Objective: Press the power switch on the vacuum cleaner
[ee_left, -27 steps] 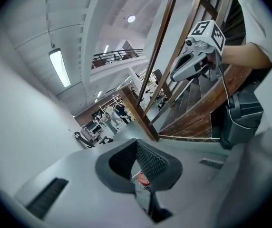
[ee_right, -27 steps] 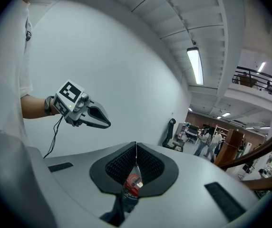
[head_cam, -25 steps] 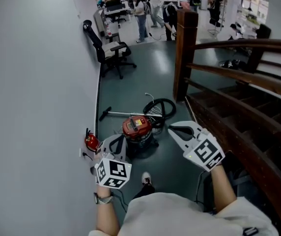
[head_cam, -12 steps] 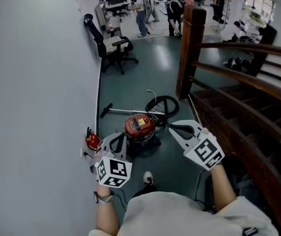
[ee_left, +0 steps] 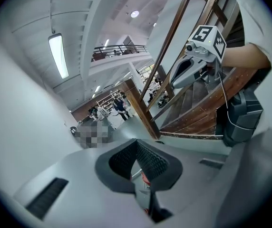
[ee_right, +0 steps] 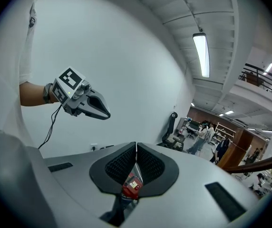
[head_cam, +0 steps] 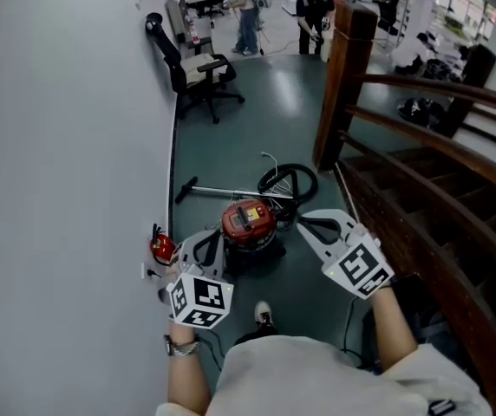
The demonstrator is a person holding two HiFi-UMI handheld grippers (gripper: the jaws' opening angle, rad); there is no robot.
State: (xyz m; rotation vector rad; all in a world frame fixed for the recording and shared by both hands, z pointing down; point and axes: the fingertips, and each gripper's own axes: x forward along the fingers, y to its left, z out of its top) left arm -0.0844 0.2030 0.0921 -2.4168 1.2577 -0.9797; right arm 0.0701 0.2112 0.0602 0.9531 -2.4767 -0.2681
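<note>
the red-lidded canister vacuum cleaner with a dark base stands on the grey-green floor, close to the foot of the white wall. its black coiled hose lies just behind it and its metal wand stretches toward the wall. the left gripper and the right gripper hang on either side of the vacuum in the head view, apart from it. each gripper's fingers are closed tip to tip with nothing held; the red lid only shows through the gap beneath the tips. a small red object sits by the wall. a black office chair stands farther off, and a dark wooden stair railing runs along the right.
</note>
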